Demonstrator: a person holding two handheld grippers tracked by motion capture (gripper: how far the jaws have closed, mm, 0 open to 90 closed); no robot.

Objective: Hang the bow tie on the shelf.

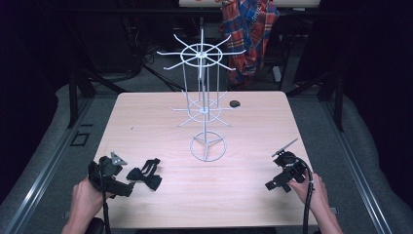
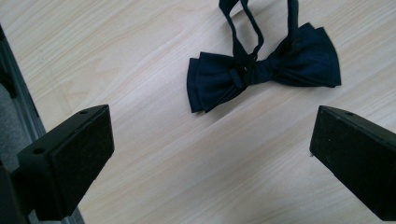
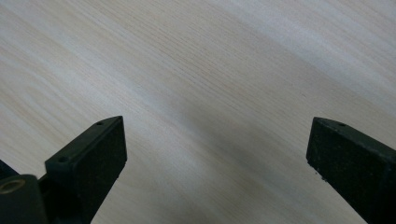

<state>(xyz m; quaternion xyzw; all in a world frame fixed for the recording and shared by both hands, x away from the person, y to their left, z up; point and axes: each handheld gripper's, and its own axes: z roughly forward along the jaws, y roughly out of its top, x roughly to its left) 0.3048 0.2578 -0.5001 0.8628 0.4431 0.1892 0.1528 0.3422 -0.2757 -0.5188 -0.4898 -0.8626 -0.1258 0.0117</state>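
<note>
Work looks barely begun: a dark navy fabric bow tie (image 1: 144,174) with a looped neck strap lies flat on the pale wooden table (image 1: 253,131), at its near left, touched by nothing. Just beside it, the left gripper (image 1: 130,188) points at it with jaws spread wide and empty. At the near right, well apart, the right gripper (image 1: 269,185) hovers over bare wood, jaws likewise spread. A white wire display stand (image 1: 204,105) with radiating hooks holds nothing; hanging the tie there is probably what remains.
</note>
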